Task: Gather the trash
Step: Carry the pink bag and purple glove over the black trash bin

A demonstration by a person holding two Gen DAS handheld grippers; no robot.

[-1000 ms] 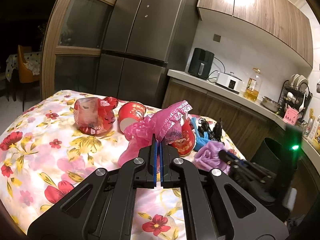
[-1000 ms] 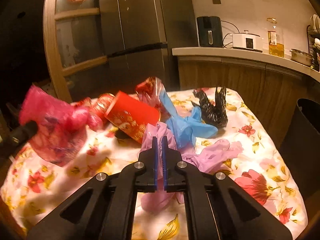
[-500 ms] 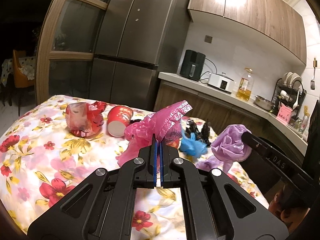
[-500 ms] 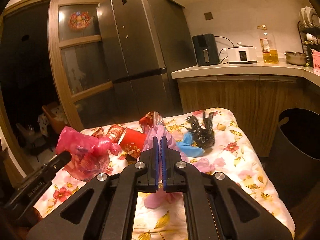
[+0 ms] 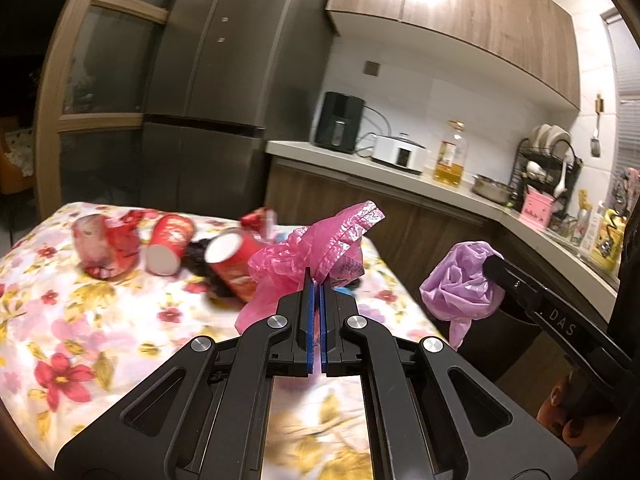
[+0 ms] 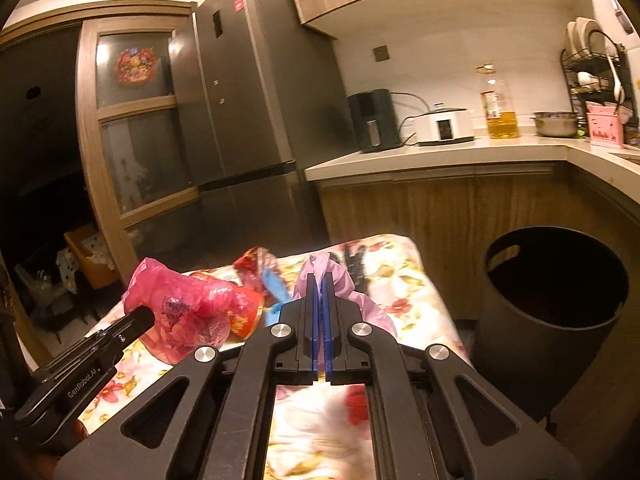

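Two grippers each hold a bag clear of the flowered bench (image 5: 60, 320). The left gripper (image 5: 317, 280) is clamped on a crumpled pink plastic bag (image 5: 320, 240), which hangs above the cloth. The right gripper (image 6: 319, 280) is pinched tight on a pale purple plastic bag (image 6: 320, 276), seen from the left wrist bunched at the finger ends over the bench's edge. Red paper cups (image 5: 168, 240) and a red wrapper (image 5: 104, 248) lie on the cloth. A black bin (image 6: 552, 312) stands open just beside the bench.
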